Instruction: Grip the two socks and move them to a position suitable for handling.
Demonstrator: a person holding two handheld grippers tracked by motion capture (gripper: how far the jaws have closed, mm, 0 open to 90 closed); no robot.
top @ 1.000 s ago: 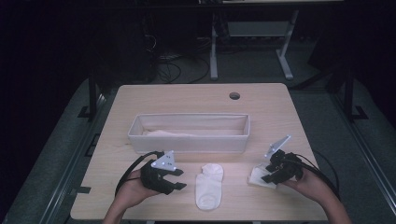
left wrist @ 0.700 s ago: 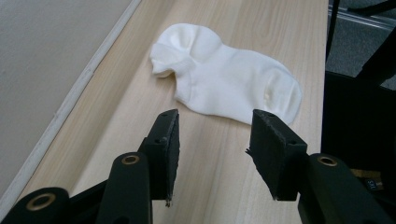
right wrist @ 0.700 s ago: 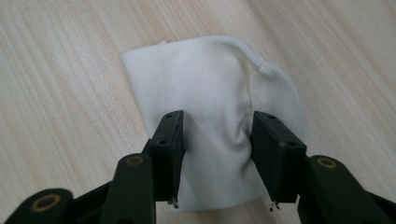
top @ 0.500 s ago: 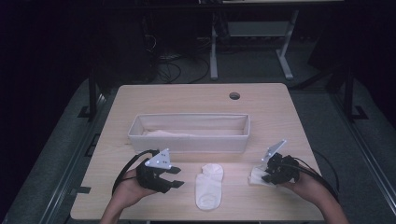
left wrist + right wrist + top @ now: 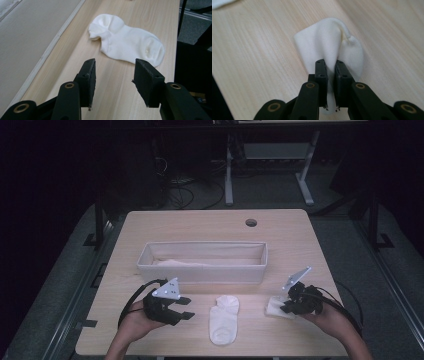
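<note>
- Since the earlier frames the right hand-held gripper [image 5: 281, 307] has just been closing its jaws, and they now pinch a raised fold of the small white sock [image 5: 332, 52]; both hands have kept their places near the front edge of the counter [image 5: 200, 225].
- That small white sock is soft knit cloth, bunched into a rounded hump with a thin rolled seam over its top; it sits near the front right corner of the counter, its lower part on the wood.
- The left hand-held gripper [image 5: 113, 75] stands about half open with nothing between its flat, rough black pads, hovering near the front left corner.
- A second white sock [image 5: 223, 318] lies flat and stretched out near the middle of the front edge, between the two grippers, its cuff rumpled and its toe rounded; it is untouched.
- The counter is pale wood with a fine straight grain and a round hole near its back edge.
- A long, shallow, pale fabric bin [image 5: 202, 273] with straight walls sits across the middle of the counter, with pale cloth lying inside.
</note>
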